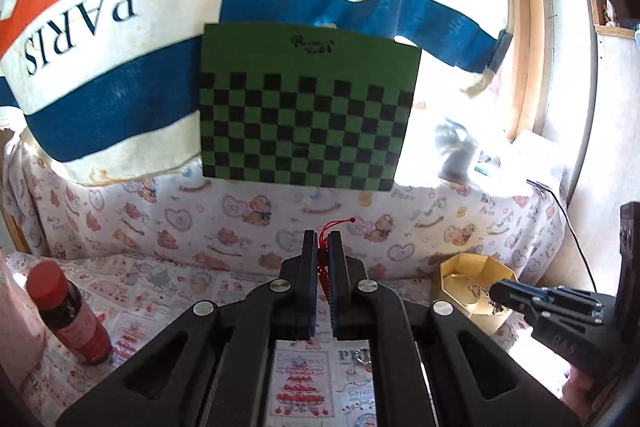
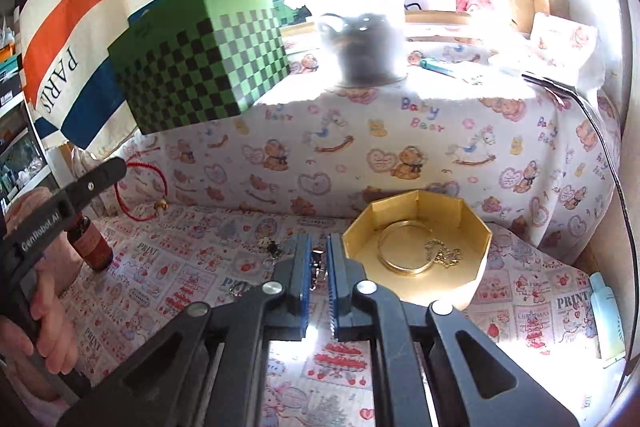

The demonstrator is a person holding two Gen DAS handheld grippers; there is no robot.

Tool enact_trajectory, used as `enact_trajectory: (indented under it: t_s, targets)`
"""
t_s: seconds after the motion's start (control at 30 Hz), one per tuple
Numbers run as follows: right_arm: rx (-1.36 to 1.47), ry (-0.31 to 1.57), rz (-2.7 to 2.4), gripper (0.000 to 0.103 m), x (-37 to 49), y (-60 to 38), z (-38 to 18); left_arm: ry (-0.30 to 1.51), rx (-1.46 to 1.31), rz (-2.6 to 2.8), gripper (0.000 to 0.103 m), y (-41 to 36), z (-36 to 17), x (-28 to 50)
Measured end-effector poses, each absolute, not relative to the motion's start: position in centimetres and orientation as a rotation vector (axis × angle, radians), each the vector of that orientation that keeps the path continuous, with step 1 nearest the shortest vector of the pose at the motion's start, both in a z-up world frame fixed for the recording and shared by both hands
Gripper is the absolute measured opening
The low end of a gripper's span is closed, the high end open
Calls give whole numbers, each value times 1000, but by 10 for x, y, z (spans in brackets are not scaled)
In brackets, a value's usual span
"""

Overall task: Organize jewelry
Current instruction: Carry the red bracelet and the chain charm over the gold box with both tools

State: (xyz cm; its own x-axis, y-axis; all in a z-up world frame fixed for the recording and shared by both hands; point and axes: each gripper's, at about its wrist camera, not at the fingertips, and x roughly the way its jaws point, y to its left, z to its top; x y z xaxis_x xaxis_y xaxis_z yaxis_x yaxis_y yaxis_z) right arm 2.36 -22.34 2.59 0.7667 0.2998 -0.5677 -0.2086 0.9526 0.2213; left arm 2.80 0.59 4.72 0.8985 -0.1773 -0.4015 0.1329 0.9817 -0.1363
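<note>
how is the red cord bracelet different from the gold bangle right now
The red cord bracelet hangs in the air, pinched in the left tongs; the gold bangle lies flat inside the gold octagonal box. The bracelet is thin, limp cord with a small bell; the bangle looks like a rigid metal hoop. Both are loops.

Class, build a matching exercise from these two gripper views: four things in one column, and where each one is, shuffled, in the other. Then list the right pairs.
Things
1. red cord bracelet
2. gold bangle
3. red-capped bottle
4. green checkered box

Places
A. inside the gold octagonal box
B. standing on the table at the left
C. pinched in the left gripper
D. up on the cloth-covered ledge

Pairs: 1-C, 2-A, 3-B, 4-D
</note>
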Motion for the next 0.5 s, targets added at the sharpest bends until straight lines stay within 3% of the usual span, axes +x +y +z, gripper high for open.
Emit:
enact_trajectory:
  t_s: [0.17,0.5]
  targets:
    - [260,622,262,6,32,-252,29,511,-101,-191,4,-9,25,38]
    - [411,567,237,6,37,-298,25,494,-72,-281,4,-36,32,25]
